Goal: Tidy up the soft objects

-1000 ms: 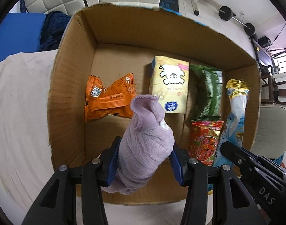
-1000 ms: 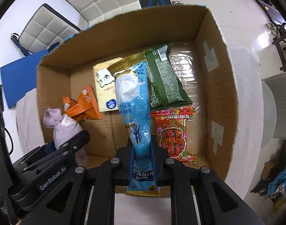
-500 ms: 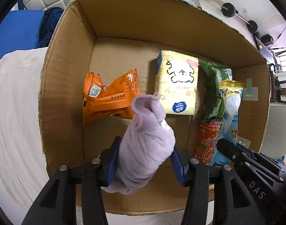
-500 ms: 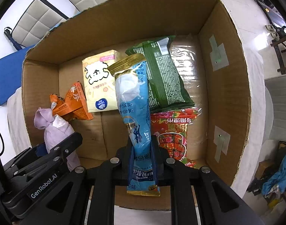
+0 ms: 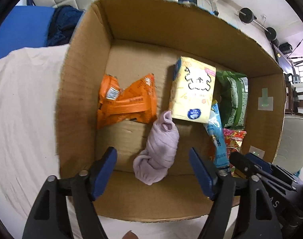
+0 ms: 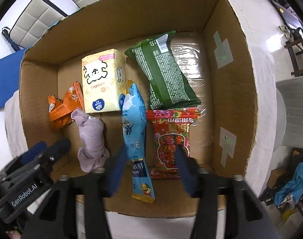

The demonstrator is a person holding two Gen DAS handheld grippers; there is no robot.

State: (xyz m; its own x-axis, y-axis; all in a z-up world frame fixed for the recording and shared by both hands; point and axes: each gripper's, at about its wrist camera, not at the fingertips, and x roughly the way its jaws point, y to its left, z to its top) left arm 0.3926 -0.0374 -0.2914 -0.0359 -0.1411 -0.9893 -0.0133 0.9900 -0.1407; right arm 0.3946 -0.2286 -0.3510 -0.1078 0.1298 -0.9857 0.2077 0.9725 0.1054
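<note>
A lilac rolled cloth (image 5: 159,149) lies loose on the floor of the cardboard box (image 5: 151,29), its top leaning on the yellow tissue pack. My left gripper (image 5: 152,153) stands over it, jaws opening, blue pads clear of the cloth on both sides. In the right wrist view a light-blue pouch (image 6: 134,123) drops free between the spreading jaws of my right gripper (image 6: 150,153), neither pad touching it. The cloth (image 6: 91,139) lies left of the pouch, beside the left gripper (image 6: 52,151). Both grippers point down into the box (image 6: 131,20).
In the box lie an orange packet (image 5: 127,101), a yellow tissue pack (image 6: 102,79), a green bag (image 6: 163,71) and a red snack bag (image 6: 171,135). The box sits on a white sheet (image 5: 26,107). Quilted chairs (image 6: 38,20) and barbell weights (image 5: 246,16) stand beyond.
Both grippers have opened. The lilac cloth left the left jaws and dropped onto the box floor. The blue pouch slipped out of the right jaws and is falling into the box.
</note>
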